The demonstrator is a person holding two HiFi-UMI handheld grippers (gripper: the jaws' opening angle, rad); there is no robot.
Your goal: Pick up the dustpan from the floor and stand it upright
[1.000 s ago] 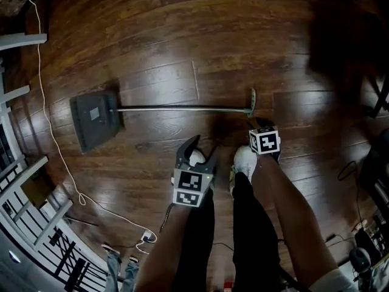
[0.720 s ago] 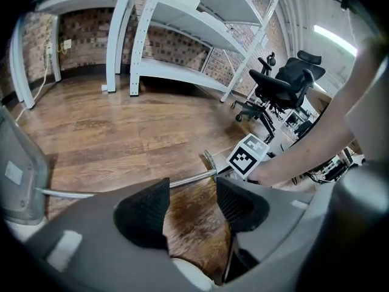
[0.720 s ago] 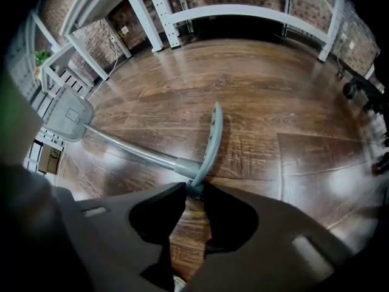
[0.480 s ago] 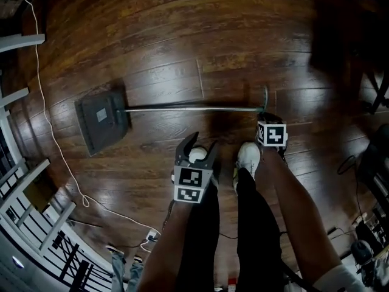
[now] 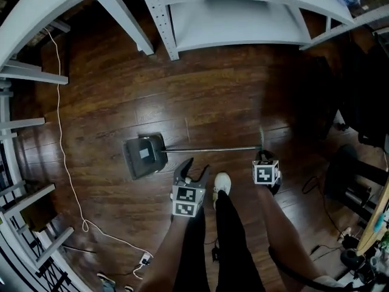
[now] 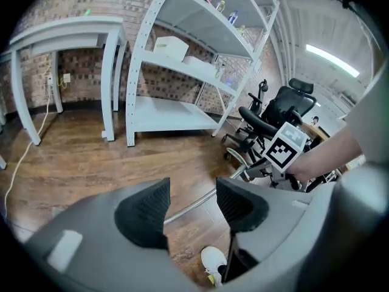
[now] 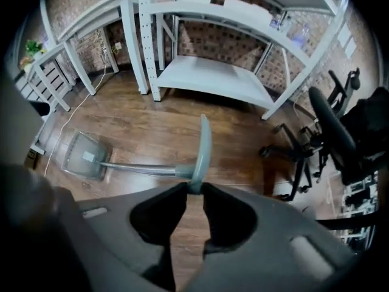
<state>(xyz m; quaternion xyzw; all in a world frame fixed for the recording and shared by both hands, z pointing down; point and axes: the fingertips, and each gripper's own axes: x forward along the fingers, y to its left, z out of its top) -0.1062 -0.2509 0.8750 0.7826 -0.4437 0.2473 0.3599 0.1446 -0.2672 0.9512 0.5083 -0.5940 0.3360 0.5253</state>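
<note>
The dustpan [image 5: 144, 156] is dark grey, and its pan rests on the wooden floor. Its metal pole [image 5: 213, 149] runs right to a grey-green grip [image 5: 261, 137]. My right gripper [image 5: 263, 158] is shut on that grip, pointing steeply down. In the right gripper view the grip [image 7: 202, 151] sticks up from between the closed jaws of the right gripper [image 7: 194, 190], and the pan [image 7: 85, 156] lies far left. My left gripper [image 5: 191, 170] hangs apart from the dustpan, jaws a little apart and empty. Through the left gripper [image 6: 192, 190], the pole [image 6: 203, 196] shows beyond.
White metal shelving [image 5: 243, 23] stands across the far side, with white table legs [image 5: 24, 75] at the left. A white cable [image 5: 61, 163] trails down the left floor. Office chairs [image 7: 334, 139] and a chair base [image 5: 355, 184] crowd the right. The person's white shoe [image 5: 222, 181] is between the grippers.
Both grippers and the head camera have risen. The right gripper has lifted the handle end off the floor, while the pan stays down. The shelving has come into view.
</note>
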